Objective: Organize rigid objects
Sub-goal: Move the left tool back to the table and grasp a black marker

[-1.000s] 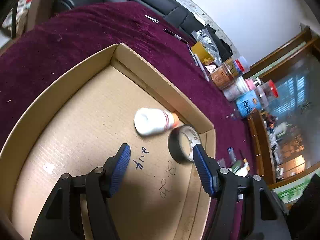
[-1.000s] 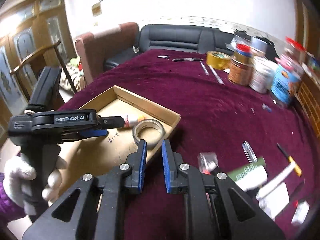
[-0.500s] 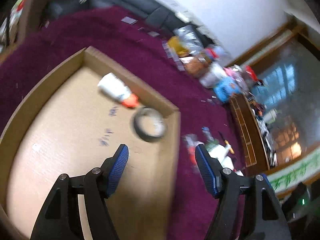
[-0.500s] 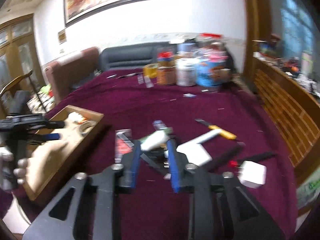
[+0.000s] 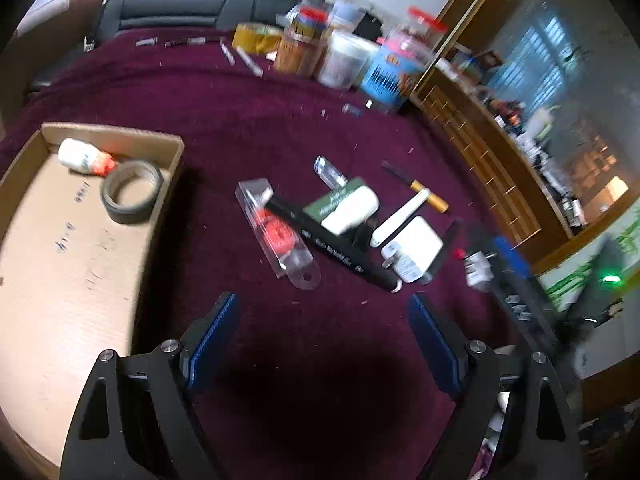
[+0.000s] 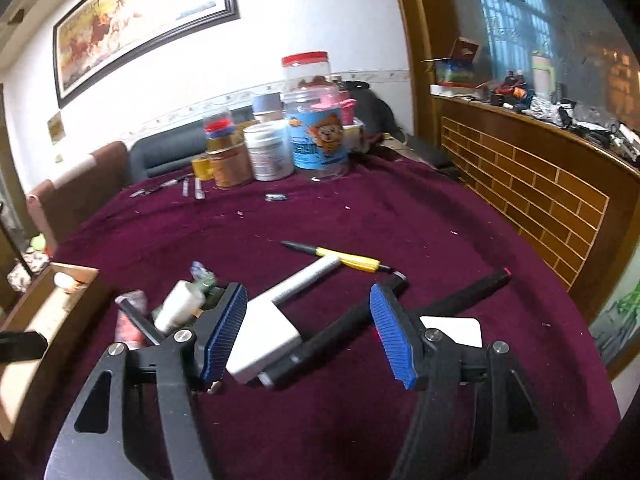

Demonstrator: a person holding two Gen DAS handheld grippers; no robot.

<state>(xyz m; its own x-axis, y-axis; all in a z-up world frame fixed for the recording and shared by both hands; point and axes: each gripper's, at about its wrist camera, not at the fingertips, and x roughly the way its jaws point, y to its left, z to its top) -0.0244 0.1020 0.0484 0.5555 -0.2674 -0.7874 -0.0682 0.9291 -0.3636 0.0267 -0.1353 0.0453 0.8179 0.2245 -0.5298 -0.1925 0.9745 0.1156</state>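
Both tools are empty, with jaws spread wide. The right gripper (image 6: 308,330) hangs low over the scattered pile on the maroon tablecloth (image 6: 400,216); the left gripper (image 5: 322,340) sits farther back from the same pile, above bare cloth.

Key relation: the white charger (image 6: 262,334) lies just ahead of the right gripper, inside the jaw gap and close against the left-side finger (image 6: 224,328). A black marker (image 6: 400,308) crosses the same gap. Its long axis runs diagonally, from near the tool on the left to far on the right, ending in a red tip. The right gripper is judged the nearer tool for either item. A closing stroke here would likely catch both, so a shift toward one item appears necessary.

Placement target: the cardboard tray (image 5: 172,148) lies ahead-left of the left gripper. It already holds a white bottle (image 5: 78,156) and a tape roll (image 5: 132,192).

View differences:
- The left wrist view shows the tray contents and the whole pile: a clear blister pack (image 5: 276,232), a green packet (image 5: 332,204) and a yellow-handled pen (image 5: 424,196).
- The right wrist view shows only one tray corner, at far left.
- Only the right wrist view shows the charger and marker inside the jaw gap, plus the jars (image 6: 312,128) at the table's far edge.
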